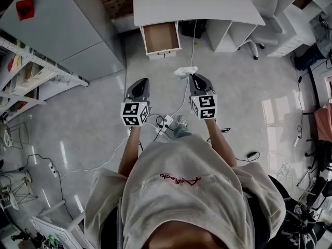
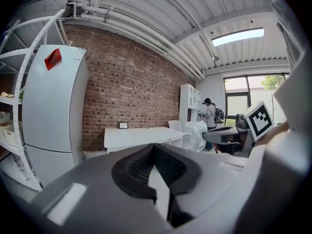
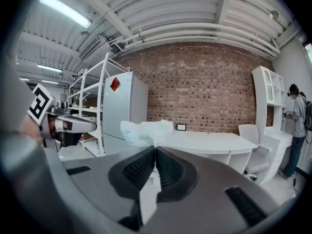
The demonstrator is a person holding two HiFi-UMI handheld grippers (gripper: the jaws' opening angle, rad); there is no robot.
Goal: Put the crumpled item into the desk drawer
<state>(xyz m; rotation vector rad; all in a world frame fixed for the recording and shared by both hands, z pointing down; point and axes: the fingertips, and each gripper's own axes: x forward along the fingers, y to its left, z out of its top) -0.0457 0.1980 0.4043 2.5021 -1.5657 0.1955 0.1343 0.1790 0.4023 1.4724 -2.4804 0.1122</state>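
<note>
A crumpled white item (image 1: 185, 71) (image 3: 145, 132) sticks out past the tips of my right gripper (image 1: 193, 78) (image 3: 155, 149), which is shut on it. My left gripper (image 1: 143, 82) (image 2: 154, 147) is shut with nothing between its jaws, level with the right one and to its left. Ahead stands the white desk (image 1: 194, 5) (image 2: 139, 136) (image 3: 204, 141). Its drawer (image 1: 161, 37) is pulled open under the left end and looks empty. Both grippers are still a good way short of the drawer.
A grey fridge (image 1: 57, 25) and white shelving (image 1: 31, 77) stand at the left. A white chair (image 1: 262, 9) sits right of the desk. Cables and a power strip (image 1: 165, 123) lie on the floor below my grippers. A person (image 2: 210, 116) stands far right by white shelves.
</note>
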